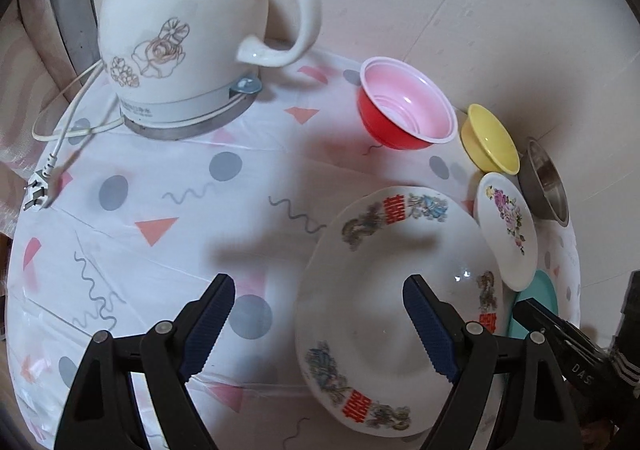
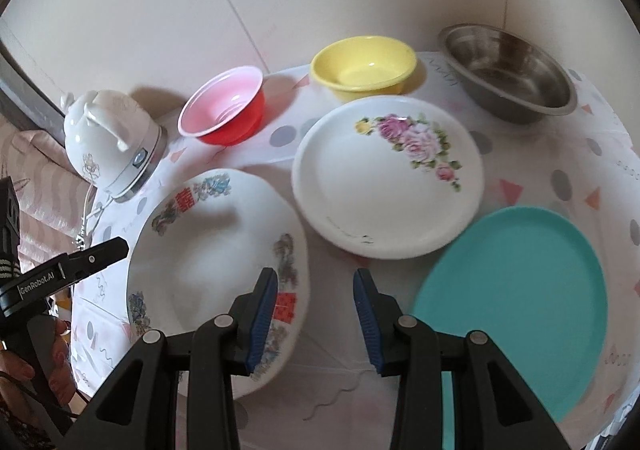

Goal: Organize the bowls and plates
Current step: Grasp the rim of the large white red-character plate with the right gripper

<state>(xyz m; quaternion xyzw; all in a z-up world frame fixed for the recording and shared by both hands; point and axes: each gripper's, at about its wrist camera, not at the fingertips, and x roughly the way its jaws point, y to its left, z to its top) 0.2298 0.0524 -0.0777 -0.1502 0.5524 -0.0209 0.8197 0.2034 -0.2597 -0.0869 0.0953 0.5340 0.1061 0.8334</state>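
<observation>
All three bowls, red [image 2: 224, 115], yellow [image 2: 364, 65] and steel [image 2: 508, 69], are sitting empty along the bench's back, plates in front. Left gripper [image 1: 320, 326] is hanging wide over the dragon plate [image 1: 380, 250], right gripper [image 2: 316, 320] narrower, both gripping nothing. Only the left view is showing the kettle's plug [image 1: 38, 191].

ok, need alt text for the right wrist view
Right gripper hangs open and empty between a dragon-patterned plate and a teal plate. Behind them sit a rose plate and red, yellow and steel bowls.
</observation>
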